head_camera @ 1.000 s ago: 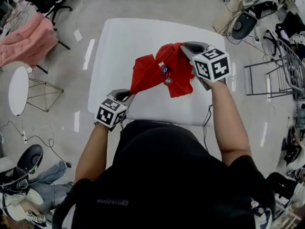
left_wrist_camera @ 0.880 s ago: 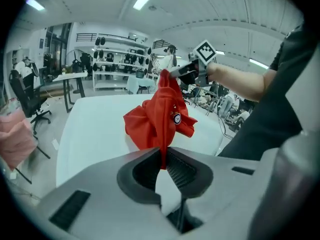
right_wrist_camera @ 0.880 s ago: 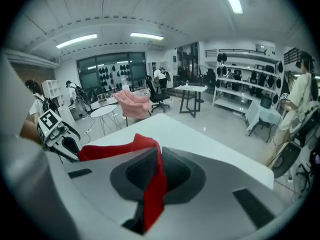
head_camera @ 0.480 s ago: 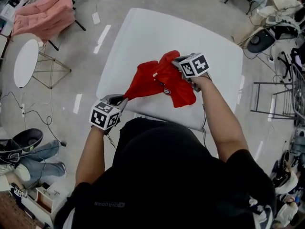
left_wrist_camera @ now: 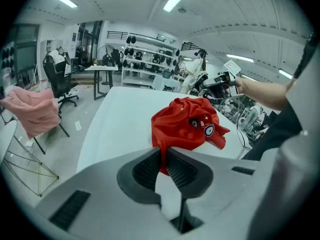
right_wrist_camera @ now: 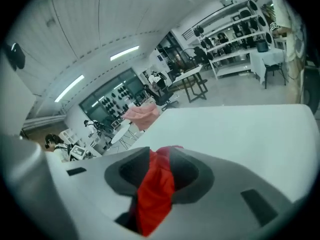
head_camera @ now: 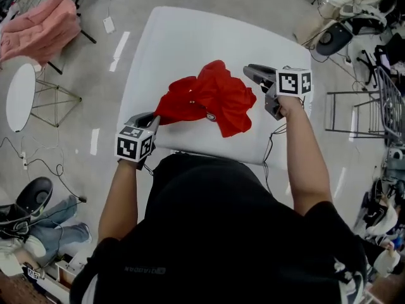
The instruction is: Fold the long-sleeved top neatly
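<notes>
At the near edge of the white worktop (head_camera: 190,43), the left gripper (head_camera: 154,120) has its jaws pinched on a corner of the red long-sleeved top (head_camera: 212,97), which lies in a crumpled heap with a round badge (left_wrist_camera: 208,130) showing. Beyond it, the jaws of the right gripper (head_camera: 253,72) have just been opening, red cloth loose between them.

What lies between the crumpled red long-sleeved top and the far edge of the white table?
Nothing: bare white table beyond the red top, as the head view shows.

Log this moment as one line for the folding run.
red top: bunched on white table | left gripper: shut on its edge | right gripper: jaws just opening, fabric between them
</notes>
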Demonstrator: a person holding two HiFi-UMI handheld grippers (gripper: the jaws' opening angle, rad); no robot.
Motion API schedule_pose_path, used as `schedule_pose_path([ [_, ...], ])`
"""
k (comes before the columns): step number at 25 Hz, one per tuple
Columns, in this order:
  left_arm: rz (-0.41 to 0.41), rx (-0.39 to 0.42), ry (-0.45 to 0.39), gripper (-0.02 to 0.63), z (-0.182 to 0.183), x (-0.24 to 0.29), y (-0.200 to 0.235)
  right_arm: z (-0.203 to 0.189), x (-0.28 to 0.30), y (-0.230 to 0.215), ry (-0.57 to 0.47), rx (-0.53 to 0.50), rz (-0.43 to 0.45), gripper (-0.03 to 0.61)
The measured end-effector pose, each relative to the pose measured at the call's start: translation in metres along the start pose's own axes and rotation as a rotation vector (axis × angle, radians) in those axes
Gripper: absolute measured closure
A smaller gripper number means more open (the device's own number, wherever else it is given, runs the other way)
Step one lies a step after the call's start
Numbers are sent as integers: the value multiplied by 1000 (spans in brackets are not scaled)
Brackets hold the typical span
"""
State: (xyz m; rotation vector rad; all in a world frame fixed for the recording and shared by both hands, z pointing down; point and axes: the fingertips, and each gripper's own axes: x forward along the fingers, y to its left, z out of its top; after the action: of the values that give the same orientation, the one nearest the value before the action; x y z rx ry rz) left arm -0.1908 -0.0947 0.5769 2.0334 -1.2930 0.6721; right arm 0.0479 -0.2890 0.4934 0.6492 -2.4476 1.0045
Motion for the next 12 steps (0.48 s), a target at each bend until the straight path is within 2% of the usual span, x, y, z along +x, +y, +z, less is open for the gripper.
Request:
schedule_pose_path([
  [4, -17, 31, -3, 578, 12, 10, -1, -41, -2, -2, 82, 4, 1, 431],
  [8, -37, 60, 7, 578, 14, 13, 2, -67, 17, 7, 146, -4, -3, 411],
  [11, -50, 68, 13, 578, 12, 15, 1, -83, 25, 15, 216, -114, -25, 423],
  [12, -54, 72, 15, 578, 12, 16, 1, -88, 26, 24, 236, -183, -27, 464],
])
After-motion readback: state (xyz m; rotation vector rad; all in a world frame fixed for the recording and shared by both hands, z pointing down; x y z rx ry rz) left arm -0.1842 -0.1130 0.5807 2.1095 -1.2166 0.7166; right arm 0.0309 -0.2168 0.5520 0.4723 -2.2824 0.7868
